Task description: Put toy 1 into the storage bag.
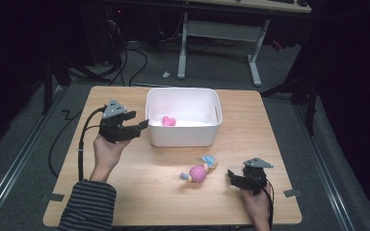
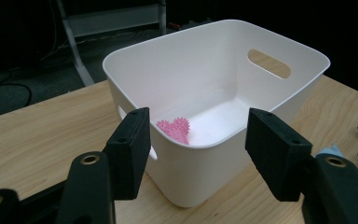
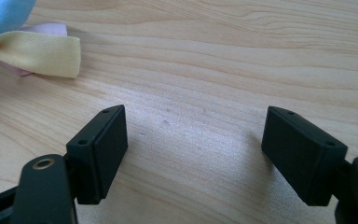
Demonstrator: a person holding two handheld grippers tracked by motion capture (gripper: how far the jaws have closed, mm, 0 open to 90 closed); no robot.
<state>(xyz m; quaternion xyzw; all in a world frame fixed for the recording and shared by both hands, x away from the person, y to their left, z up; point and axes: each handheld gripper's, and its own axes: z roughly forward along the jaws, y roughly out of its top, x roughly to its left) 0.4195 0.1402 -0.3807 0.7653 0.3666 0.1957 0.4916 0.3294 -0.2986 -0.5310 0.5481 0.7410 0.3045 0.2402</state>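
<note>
1. The wooden desk (image 1: 139, 192) carries everything you are working with; your forearms come in over its near edge, the left one in a striped sleeve (image 1: 89, 204).
2. The white plastic bin (image 1: 183, 137) stands at the middle of the far half of the desk, upright, with a handle slot in its end wall. In the left gripper view its near corner sits between the jaws and a little beyond them.
3. Your left tool (image 1: 142, 126) is held just beside the bin's left wall, pointing toward it. Its jaws stand apart with nothing clamped between them, and the pads are clear of the bin's wall.
4. Your right tool (image 1: 231, 177) rests low near the front right corner of the desk, pointing left toward the toy. Its jaws are also apart and empty; in the right gripper view bare wood lies between them.
5. The plush toy (image 1: 198, 172), with a pink striped body and blue and yellow cloth ends, lies on the desk in front of the bin, near your right tool but apart from it. Its cloth tail shows at the upper left of the right gripper view.
6. The pink spiky ball (image 1: 168, 121) lies on the bin's floor, towards the left near corner.
</note>
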